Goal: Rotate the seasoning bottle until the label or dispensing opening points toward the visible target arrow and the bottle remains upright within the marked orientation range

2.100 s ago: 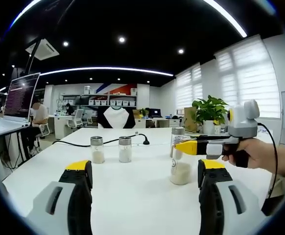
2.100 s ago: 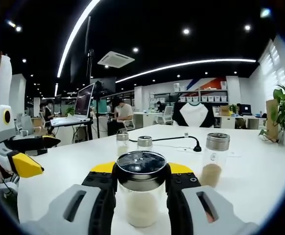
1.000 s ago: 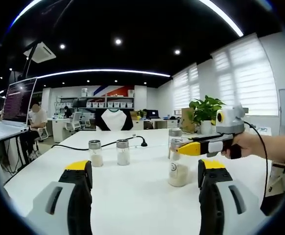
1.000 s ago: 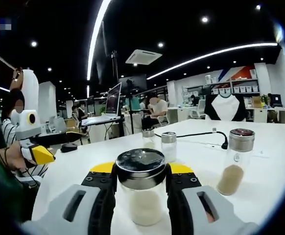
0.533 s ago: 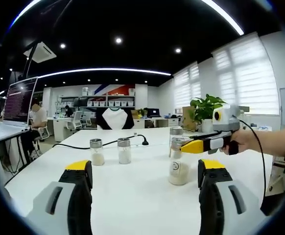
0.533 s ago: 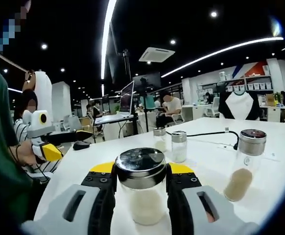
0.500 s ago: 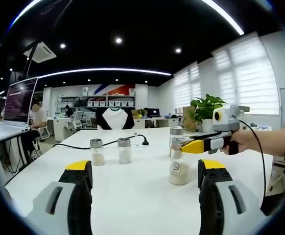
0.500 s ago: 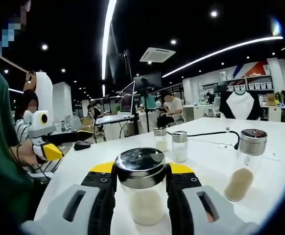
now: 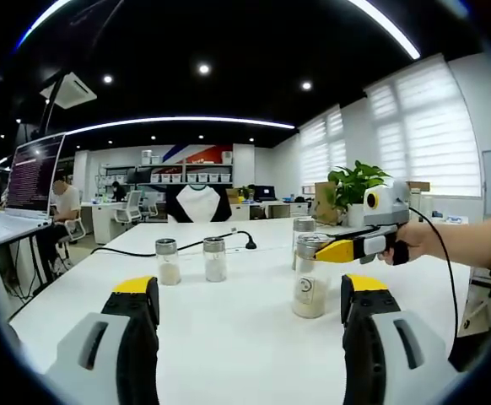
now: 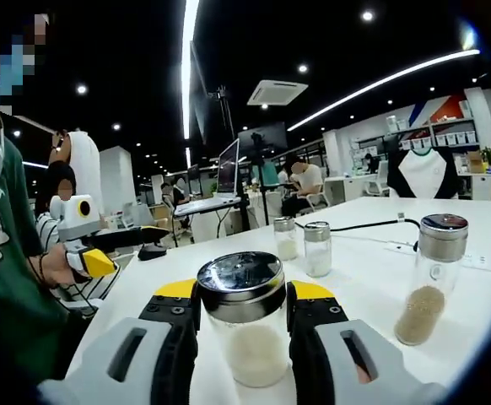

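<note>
While the right claw (image 10: 244,316) is gripping the upright seasoning bottle (image 10: 242,325) on the white worktop (image 9: 229,312), the left claw (image 9: 250,295) is hovering with jaws apart, grasping nothing; two small shakers (image 9: 169,260) are standing beyond.

the right gripper (image 10: 244,325) covers both flanks of the seasoning bottle (image 10: 244,325), so the label, if it's on those sides, can't be read from the right gripper view. from the left gripper view there's a small round mark on the seasoning bottle (image 9: 310,287), too small to make out. the far bottle (image 9: 303,228) sits partly behind it and behind the right gripper (image 9: 334,251), its lower body hidden. no target arrow can be made out on the white table (image 9: 229,312). the left gripper (image 9: 250,325) is cut off at the bottom edge. the monitor (image 9: 36,167) text is an unreadable blur.
</note>
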Action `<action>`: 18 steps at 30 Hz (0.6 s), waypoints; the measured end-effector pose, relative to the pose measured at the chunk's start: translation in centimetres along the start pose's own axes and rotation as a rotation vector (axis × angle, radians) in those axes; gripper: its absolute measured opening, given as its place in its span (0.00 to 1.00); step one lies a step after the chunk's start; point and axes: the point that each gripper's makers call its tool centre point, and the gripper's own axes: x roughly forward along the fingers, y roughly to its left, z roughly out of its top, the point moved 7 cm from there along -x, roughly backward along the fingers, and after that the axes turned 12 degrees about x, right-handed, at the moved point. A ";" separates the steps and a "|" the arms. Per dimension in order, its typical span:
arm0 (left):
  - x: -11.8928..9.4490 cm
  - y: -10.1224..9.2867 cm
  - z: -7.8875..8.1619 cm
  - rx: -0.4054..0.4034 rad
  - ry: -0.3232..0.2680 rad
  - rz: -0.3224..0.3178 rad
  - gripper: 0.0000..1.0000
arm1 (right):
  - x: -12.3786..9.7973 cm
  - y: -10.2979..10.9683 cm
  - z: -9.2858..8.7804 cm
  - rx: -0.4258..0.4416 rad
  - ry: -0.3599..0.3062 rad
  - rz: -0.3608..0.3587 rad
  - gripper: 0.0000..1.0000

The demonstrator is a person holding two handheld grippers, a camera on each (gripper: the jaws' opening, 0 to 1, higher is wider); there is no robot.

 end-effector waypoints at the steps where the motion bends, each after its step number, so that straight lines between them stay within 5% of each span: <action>1: 0.0 0.0 0.0 0.000 0.000 0.002 0.94 | 0.0 0.0 0.0 0.001 0.000 -0.001 0.39; 6: 0.1 0.1 -0.1 -0.004 0.006 0.008 0.93 | 0.1 0.0 0.1 0.034 0.000 -0.024 0.41; 10: 0.2 0.1 -0.1 -0.005 0.008 0.007 0.93 | -0.1 -0.7 -0.1 0.078 -0.023 -0.094 0.53; 18: 0.3 -0.1 0.0 -0.006 0.008 0.003 0.93 | -1.1 0.2 -0.2 0.037 -0.072 -0.170 0.57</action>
